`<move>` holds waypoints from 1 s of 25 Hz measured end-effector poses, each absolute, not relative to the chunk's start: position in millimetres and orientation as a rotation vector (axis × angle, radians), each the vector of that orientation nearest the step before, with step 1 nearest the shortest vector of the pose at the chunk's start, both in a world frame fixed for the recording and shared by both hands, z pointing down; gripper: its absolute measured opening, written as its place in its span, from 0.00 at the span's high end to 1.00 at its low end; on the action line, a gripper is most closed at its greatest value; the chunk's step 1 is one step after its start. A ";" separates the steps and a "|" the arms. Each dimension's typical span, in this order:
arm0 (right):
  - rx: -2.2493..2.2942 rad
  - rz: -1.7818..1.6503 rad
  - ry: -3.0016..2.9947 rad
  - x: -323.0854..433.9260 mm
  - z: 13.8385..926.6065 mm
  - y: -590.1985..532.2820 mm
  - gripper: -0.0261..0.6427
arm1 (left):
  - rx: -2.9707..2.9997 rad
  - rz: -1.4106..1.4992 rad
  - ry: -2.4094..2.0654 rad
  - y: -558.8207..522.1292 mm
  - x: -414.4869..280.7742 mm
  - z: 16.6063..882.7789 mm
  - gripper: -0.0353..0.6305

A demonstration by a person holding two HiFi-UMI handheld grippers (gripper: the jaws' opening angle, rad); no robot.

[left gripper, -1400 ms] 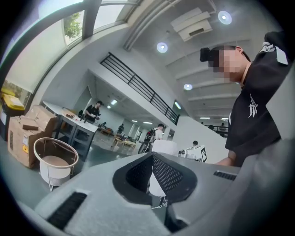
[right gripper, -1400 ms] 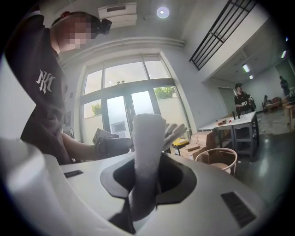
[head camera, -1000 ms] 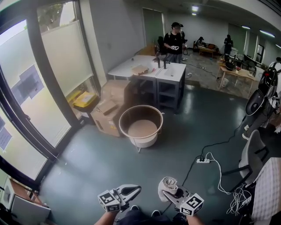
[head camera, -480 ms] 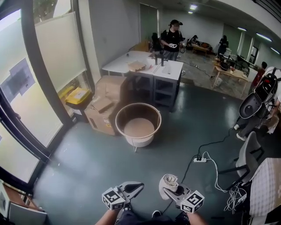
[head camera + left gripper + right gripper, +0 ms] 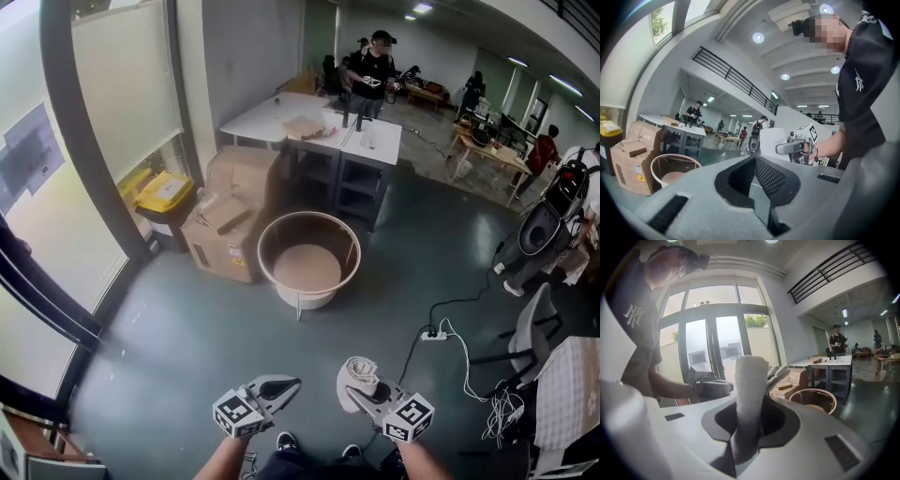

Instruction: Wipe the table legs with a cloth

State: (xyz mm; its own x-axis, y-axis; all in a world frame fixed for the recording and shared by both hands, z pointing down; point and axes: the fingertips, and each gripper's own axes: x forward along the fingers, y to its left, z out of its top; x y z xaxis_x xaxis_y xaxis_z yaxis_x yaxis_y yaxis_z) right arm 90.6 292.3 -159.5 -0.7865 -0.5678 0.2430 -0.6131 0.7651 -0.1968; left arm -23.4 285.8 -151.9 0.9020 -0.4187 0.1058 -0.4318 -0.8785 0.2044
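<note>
While the person stands on the dark grey-green floor (image 5: 178,347), both tools are held low against the body and nothing is being wiped. The left gripper (image 5: 284,384) has its jaws brought together with nothing between them. Just beside it, the right gripper (image 5: 364,392) has its jaws closed on a rolled white terry cloth (image 5: 357,373). The right gripper view shows the roll pinched low, with its free end standing up above. Farther off sits a round, high-rimmed, wood-coloured side table on thin white legs (image 5: 308,246), with brown cardboard boxes (image 5: 230,220) beside it. Beyond that is a white-topped bench with grey legs (image 5: 309,124). The cloth is well apart from both and touches no leg. By my reading the fetching is done, since the cloth is in hand and ready. The approach, the crouching and all the wiping of the legs remain. Which table is meant I cannot tell.
</note>
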 end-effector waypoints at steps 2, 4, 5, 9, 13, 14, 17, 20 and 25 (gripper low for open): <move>0.945 0.382 -2.772 72.0 -157.3 279.5 0.84 | 2.833 0.074 -0.627 271.4 -39.0 -145.7 0.94; 0.938 0.361 -2.748 62.4 -151.5 268.9 0.84 | 2.831 0.078 -0.610 257.4 -44.8 -137.1 0.94; 0.935 0.357 -2.741 61.0 -148.4 264.3 0.84 | 2.836 0.082 -0.601 251.0 -44.0 -134.0 0.94; 0.944 0.374 -2.733 70.2 -134.6 238.2 0.84 | 2.832 0.098 -0.589 221.9 -29.6 -130.1 0.94; 0.907 0.400 -2.739 81.1 -109.5 198.5 0.84 | 2.840 0.107 -0.624 182.4 -18.0 -111.2 0.94; 0.891 0.408 -2.745 86.1 -100.9 186.5 0.84 | 2.835 0.119 -0.640 171.5 -12.1 -104.6 0.94; 0.838 0.431 -2.758 106.6 -70.7 145.9 0.84 | 2.803 0.154 -0.707 138.1 11.4 -83.3 0.94; 0.787 0.416 -2.762 128.0 -46.7 99.2 0.84 | 2.770 0.189 -0.782 102.1 35.5 -64.2 0.94; 0.697 0.394 -2.786 141.9 -7.4 34.4 0.84 | 2.747 0.250 -0.866 50.5 55.2 -25.7 0.94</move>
State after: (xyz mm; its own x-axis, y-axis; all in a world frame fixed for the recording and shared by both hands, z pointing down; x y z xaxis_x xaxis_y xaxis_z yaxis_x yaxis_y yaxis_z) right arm 141.9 34.4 -7.4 -0.8565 -0.4229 0.2958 -0.4883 0.8496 -0.1993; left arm 55.2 50.5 -25.7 0.8085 -0.5391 0.2362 -0.5820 -0.7919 0.1847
